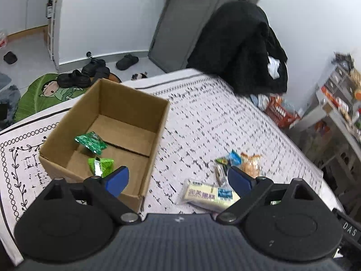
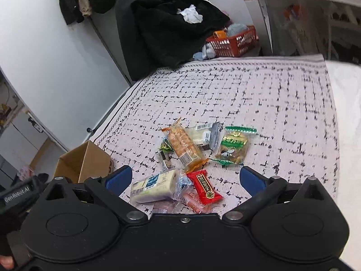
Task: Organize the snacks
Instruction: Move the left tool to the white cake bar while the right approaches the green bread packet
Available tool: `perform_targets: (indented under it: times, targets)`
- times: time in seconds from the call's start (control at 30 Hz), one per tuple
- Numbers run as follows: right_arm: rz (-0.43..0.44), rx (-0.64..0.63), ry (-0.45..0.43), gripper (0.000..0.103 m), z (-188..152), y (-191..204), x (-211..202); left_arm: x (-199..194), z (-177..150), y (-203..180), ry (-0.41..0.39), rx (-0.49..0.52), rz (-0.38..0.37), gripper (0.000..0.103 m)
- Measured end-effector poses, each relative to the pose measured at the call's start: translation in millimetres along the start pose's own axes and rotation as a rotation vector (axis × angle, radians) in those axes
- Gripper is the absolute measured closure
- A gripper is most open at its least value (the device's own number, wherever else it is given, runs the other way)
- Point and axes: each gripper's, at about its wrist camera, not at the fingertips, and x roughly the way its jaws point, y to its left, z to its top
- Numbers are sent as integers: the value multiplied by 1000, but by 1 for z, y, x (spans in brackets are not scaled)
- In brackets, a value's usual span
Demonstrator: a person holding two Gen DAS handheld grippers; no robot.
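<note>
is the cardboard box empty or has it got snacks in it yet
Not empty. The left wrist view shows the open-topped cardboard box holding two green snack packets on its floor; most of the floor is bare.

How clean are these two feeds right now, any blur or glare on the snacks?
Left wrist view: motion blur smears the right side, so the orange cracker packet is soft, while the brown cardboard box stays sharp. Right wrist view: snacks are crisp, with slight glare on the red foil packet; the far shelf is blurred. Both bend straight edges, fisheye.
</note>
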Motion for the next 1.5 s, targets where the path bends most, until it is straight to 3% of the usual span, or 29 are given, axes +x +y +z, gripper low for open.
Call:
perform_targets:
  times: [0.67,0.9,1.23,1.5]
  targets:
    - [60,232,30,1,5,-61,28,27,-20,-51,12,76,11,9]
    - [66,265,47,9,8,-75,46,49,-33,-68,36,69,29,10]
    - [52,294,73,11,12,-94,69,88,-42,-76,128,-37,69,16]
    - [30,292,92,21,17,-103,91,121,-45,-77,202,-117,75,19]
